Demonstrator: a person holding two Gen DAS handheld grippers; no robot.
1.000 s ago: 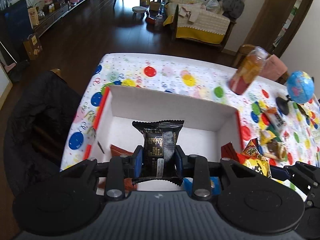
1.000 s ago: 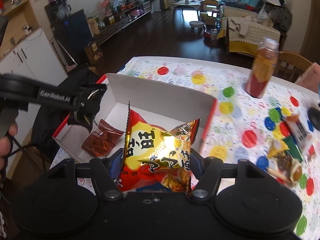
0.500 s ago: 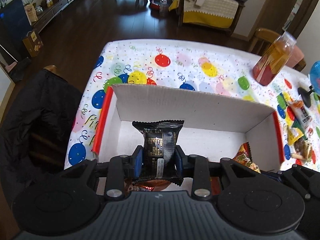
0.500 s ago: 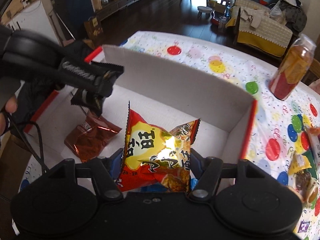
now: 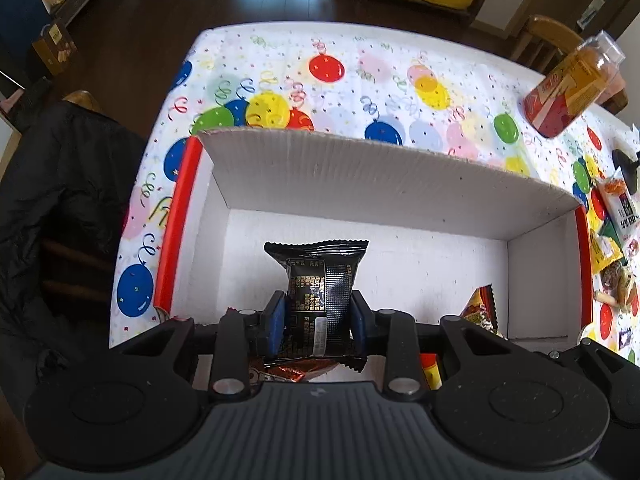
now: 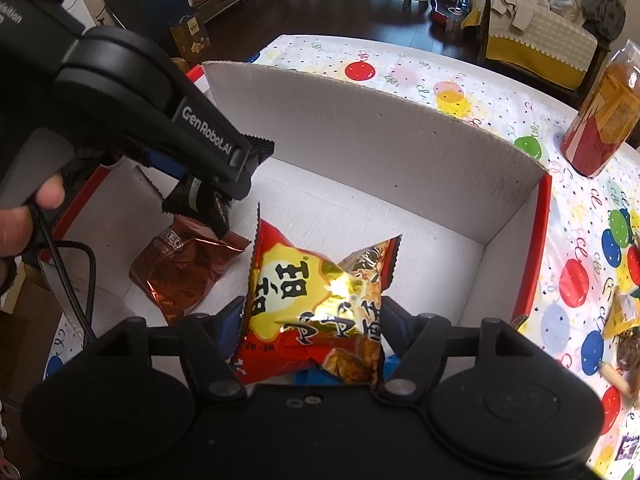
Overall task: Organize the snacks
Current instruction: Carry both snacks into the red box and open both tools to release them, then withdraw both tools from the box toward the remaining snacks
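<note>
- Left gripper [image 5: 318,316]: fingers [image 5: 276,320] clenched on a black snack packet [image 5: 320,280], one blue pad on each side of it. Packet stands upright between the fingers, its crimped top edge past the fingertips, over the floor of the white cardboard box [image 5: 400,176].
- Right wrist view: left gripper [image 6: 200,196] hangs inside the box, to the left of the right fingers; a person's hand [image 6: 24,216] is on its handle at the frame's left edge.
- Below the left fingers: copper-brown foil packet [image 6: 184,268] lying on the box floor, just beside the black packet's lower end.
- Right gripper [image 6: 312,320]: jaws opening, with a red-and-yellow snack bag [image 6: 316,300] between the fingers. Cannot tell whether the pads press on it. Bag is low in the box's right half.
- Beyond the fingers: box back wall, then the balloon-print counter [image 6: 400,76].
- Far right of the fingers: orange-red bottle [image 6: 600,120] upright on the counter, outside the box; loose snack packets [image 5: 612,240] near the box's right wall.
</note>
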